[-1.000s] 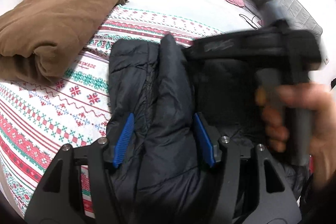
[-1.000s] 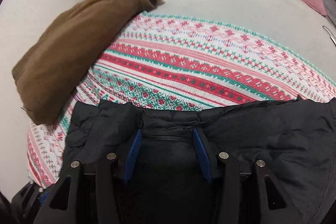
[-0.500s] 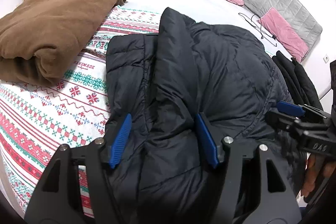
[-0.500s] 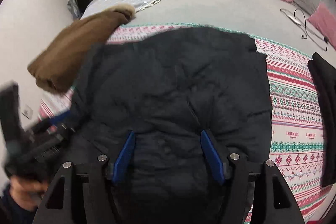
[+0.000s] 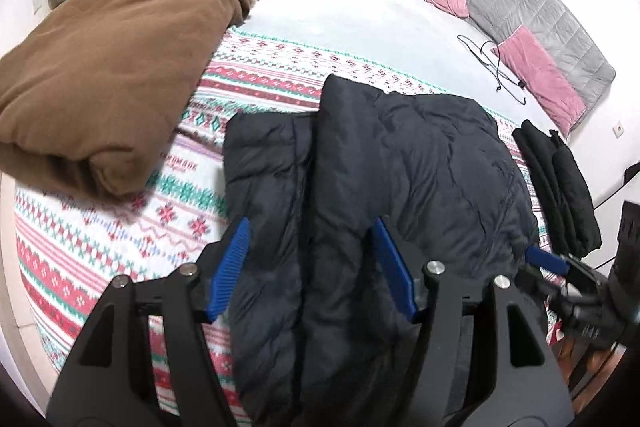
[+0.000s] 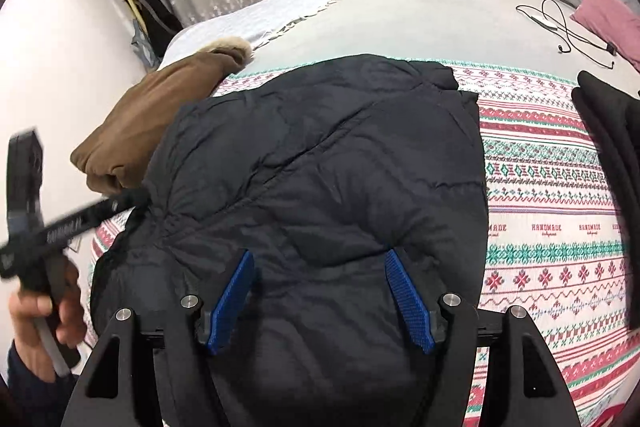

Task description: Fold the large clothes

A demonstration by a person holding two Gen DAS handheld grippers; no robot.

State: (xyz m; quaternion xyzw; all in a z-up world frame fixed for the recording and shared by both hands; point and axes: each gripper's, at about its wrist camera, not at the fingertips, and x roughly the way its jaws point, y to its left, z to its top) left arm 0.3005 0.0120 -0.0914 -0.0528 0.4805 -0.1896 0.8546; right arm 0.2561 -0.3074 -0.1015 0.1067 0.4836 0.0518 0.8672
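Black puffer jacket (image 5: 400, 167) folded on patterned blanket (image 5: 120, 247), both claws spread

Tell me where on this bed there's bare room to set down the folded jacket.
Free: the grey sheet beyond the patterned blanket, between the brown coat and the charging cable; and the blanket strip between the dark puffer jacket and the black folded clothes. Crowded: the gap between brown coat and jacket.
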